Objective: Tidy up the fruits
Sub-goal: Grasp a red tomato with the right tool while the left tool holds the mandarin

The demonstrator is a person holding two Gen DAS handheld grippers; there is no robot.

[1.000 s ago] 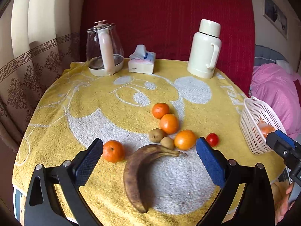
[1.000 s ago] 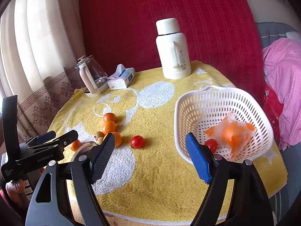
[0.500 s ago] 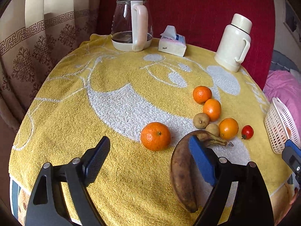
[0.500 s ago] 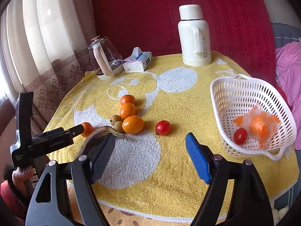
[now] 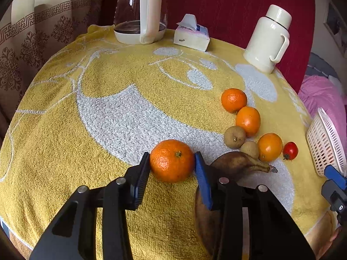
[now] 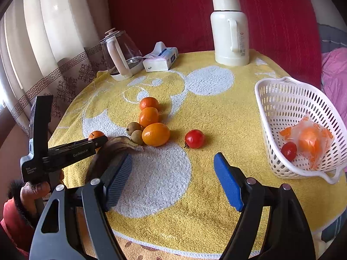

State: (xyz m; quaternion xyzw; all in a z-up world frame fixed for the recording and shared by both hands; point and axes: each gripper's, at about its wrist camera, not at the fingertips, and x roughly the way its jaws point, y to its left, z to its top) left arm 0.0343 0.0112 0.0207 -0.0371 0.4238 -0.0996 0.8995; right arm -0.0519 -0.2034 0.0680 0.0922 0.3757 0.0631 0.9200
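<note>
A large orange (image 5: 172,161) lies on the yellow towel, and my left gripper (image 5: 172,159) is closing on it, both pads touching its sides. Just to the right lies a brown banana (image 5: 236,164), partly hidden by the right finger. Beyond it are three smaller oranges (image 5: 248,120), two brown round fruits (image 5: 234,136) and a red tomato (image 5: 290,150). My right gripper (image 6: 173,157) hangs open over bare towel, in front of the tomato (image 6: 194,138), with nothing between its pads. The white basket (image 6: 282,99) at the right holds a tomato (image 6: 288,150) and a bagged orange (image 6: 310,140).
At the back of the round table stand a glass kettle (image 5: 141,10), a tissue box (image 5: 192,35) and a white thermos (image 5: 269,41). A curtain hangs at the left and pink bedding lies at the right. A hand (image 6: 32,191) holds the left gripper.
My left gripper moved left from over the banana and down to the large orange, and its jaws narrowed onto it. My right gripper drifted left, away from the basket, still open.
</note>
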